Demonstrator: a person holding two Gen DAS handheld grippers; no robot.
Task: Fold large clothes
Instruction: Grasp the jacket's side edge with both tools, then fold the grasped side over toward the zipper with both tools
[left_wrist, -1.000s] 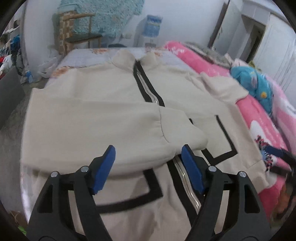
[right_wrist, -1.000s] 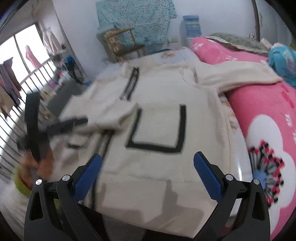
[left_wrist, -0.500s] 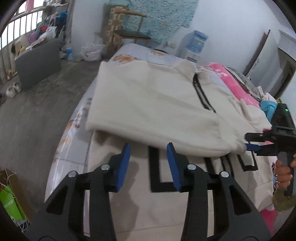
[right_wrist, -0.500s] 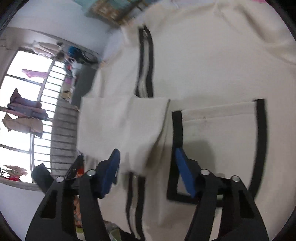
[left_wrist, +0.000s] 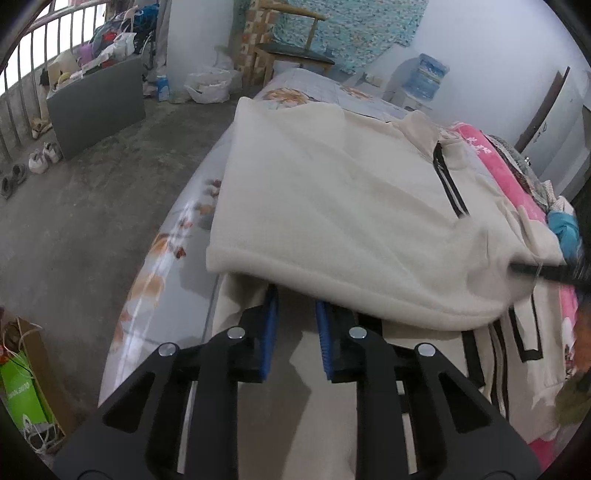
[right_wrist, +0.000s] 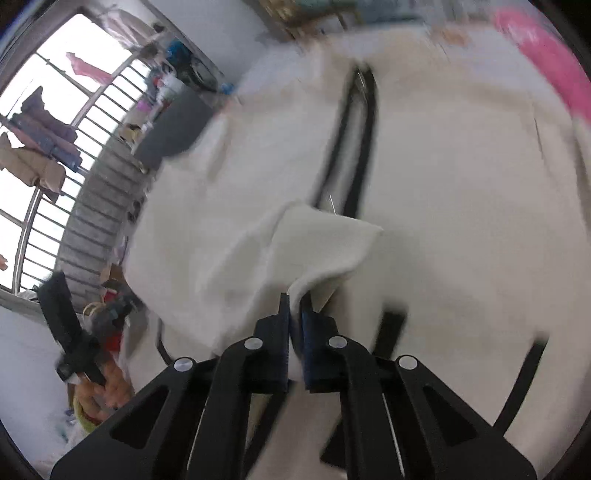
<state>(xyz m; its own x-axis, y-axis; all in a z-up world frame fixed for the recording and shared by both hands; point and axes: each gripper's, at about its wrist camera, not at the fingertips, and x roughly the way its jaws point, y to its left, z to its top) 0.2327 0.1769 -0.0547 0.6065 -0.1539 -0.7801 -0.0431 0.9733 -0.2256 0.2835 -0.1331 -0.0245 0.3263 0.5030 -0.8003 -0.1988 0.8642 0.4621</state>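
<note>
Cream fleece filled both views: a large zip-front jacket (left_wrist: 332, 206) lay spread on the bed (left_wrist: 166, 258), its sleeve (left_wrist: 369, 266) folded across the front. Nearest the left wrist camera, the left gripper (left_wrist: 294, 314) hung over the jacket's hem with its blue pads (left_wrist: 270, 332) set narrowly apart; its jaws had just been closing, and the pad tips reached under the sleeve's lower edge, though the frame did not show whether they pressed on any cloth. Just beyond the pads the folded sleeve ran across the jacket toward the right, where the right gripper (left_wrist: 535, 271) met the sleeve's cuff end as a dark bar. In the right wrist view that gripper (right_wrist: 294, 295) had just closed, and its pads pinched a raised fold of the cuff (right_wrist: 325, 254), which stood up in a peak above the jacket's front. Past the cuff the black-edged zip (right_wrist: 354, 147) ran up the jacket toward the collar. Left of the jacket, a hand (right_wrist: 107, 387) carrying the left gripper showed, blurred. Farther off, beyond the jacket's collar, a pink blanket (left_wrist: 506, 173) lay along the bed's right side, and a wooden chair (left_wrist: 291, 48) stood against the wall behind the bed.
</note>
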